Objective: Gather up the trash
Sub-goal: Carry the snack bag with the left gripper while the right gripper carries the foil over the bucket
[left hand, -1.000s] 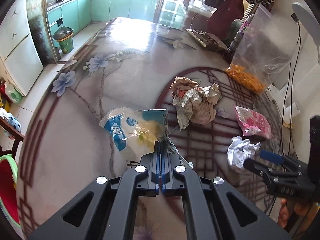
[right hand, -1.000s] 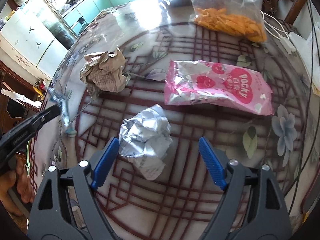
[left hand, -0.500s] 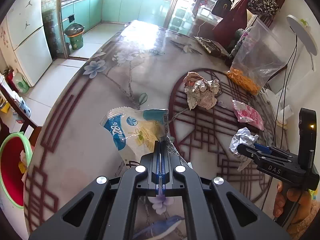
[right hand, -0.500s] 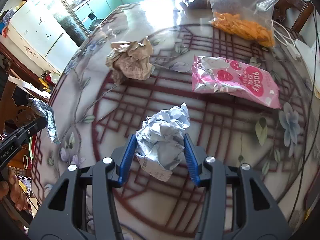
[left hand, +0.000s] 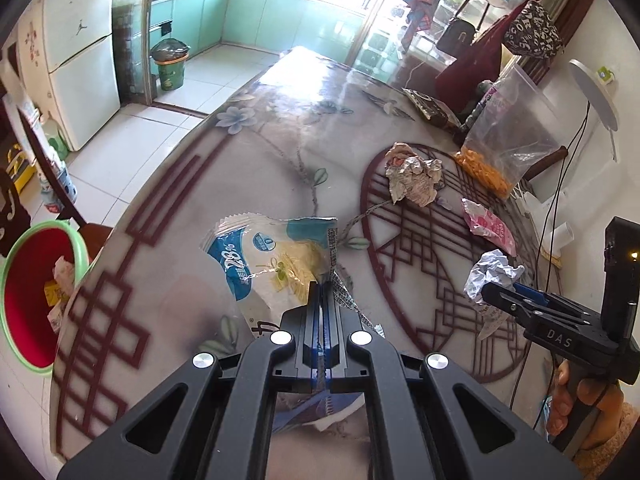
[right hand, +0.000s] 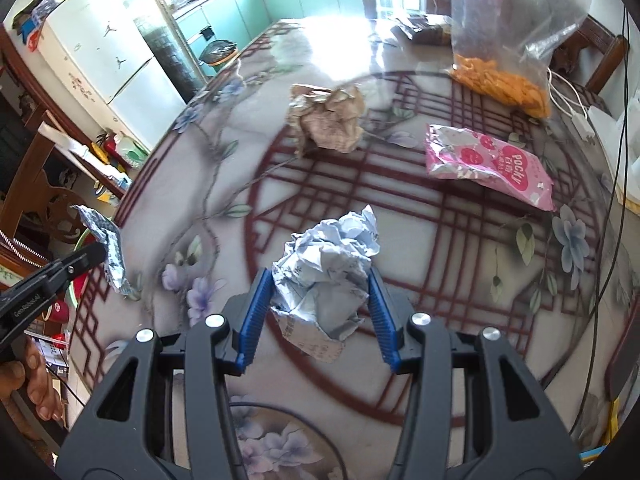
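Floral worktop point(right hand: 460, 264): our left claw point(left hand: 322, 292) pinches blue-white snack wrapper point(left hand: 272, 264); right claw point(right hand: 320, 300), just closing, clamps crumpled paper ball point(right hand: 324, 264).

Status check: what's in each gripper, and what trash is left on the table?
Left gripper shut on blue-white wrapper. Right gripper shut on crumpled white paper. Brown paper wad, pink Pocky packet remain.
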